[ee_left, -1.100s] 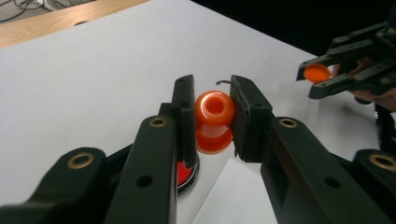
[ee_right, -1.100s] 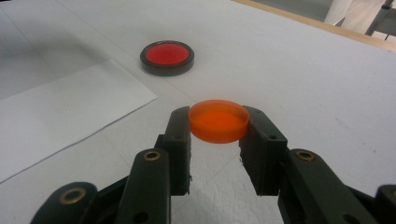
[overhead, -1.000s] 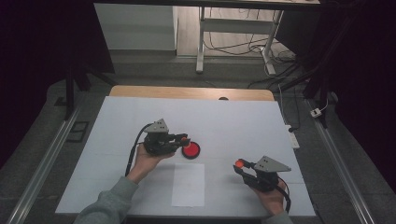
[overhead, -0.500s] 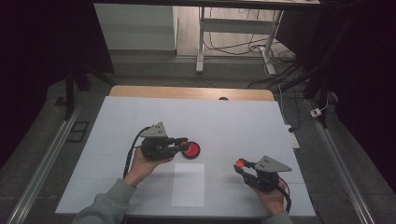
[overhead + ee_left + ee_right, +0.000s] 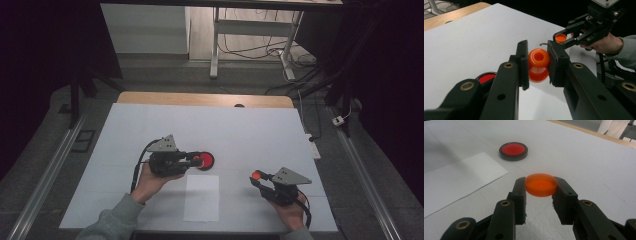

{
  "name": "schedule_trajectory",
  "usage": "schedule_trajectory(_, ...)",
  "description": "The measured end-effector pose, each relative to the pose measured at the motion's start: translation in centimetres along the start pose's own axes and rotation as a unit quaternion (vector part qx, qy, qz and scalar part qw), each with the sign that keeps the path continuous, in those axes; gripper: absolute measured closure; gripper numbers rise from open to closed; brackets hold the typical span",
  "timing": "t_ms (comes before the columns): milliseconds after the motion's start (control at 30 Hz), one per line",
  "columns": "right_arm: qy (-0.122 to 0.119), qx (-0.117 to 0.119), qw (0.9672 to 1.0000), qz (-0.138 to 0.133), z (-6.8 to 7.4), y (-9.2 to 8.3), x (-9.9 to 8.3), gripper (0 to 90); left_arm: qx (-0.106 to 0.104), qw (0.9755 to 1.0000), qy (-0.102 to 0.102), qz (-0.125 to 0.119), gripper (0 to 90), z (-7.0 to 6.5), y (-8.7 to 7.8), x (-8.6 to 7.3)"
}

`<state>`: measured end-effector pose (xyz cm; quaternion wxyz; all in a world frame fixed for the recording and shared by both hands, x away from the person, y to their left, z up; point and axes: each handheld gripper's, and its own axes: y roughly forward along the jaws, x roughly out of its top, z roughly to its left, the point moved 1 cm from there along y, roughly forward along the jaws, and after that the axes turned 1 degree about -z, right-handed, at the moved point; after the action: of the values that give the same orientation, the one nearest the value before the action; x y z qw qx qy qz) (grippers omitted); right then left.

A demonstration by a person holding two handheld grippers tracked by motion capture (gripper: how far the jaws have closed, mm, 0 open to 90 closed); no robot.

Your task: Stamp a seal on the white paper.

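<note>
We see an orange ring-shaped piece pinched between the jaws of the left gripper, held just above the white table; its reflection shows on the surface beneath. In the high view the left gripper sits mid-table, its tip right at a red disc with a black rim. We see the right gripper clamped on an orange cap, open side up, held low over the table at the right. A white paper sheet lies flat between the two hands, near the front edge. The red disc lies flat, just beyond the sheet's corner.
</note>
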<state>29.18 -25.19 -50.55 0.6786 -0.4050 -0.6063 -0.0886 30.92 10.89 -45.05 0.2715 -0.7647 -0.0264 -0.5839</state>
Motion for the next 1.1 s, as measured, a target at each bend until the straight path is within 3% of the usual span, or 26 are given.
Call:
schedule_trajectory(800, -0.004, -0.003, 1.0, 0.004, 0.1, 0.1, -0.2, 64.0, -0.01, 0.9999, 0.005, 0.001, 72.0, -2.0, -0.4, -1.0)
schedule_trajectory(1100, -0.005, -0.003, 1.0, 0.007, 0.2, 0.2, -0.2, 63.9, -0.022, 0.9994, 0.01, 0.023, 72.0, -3.0, 1.0, -2.2)
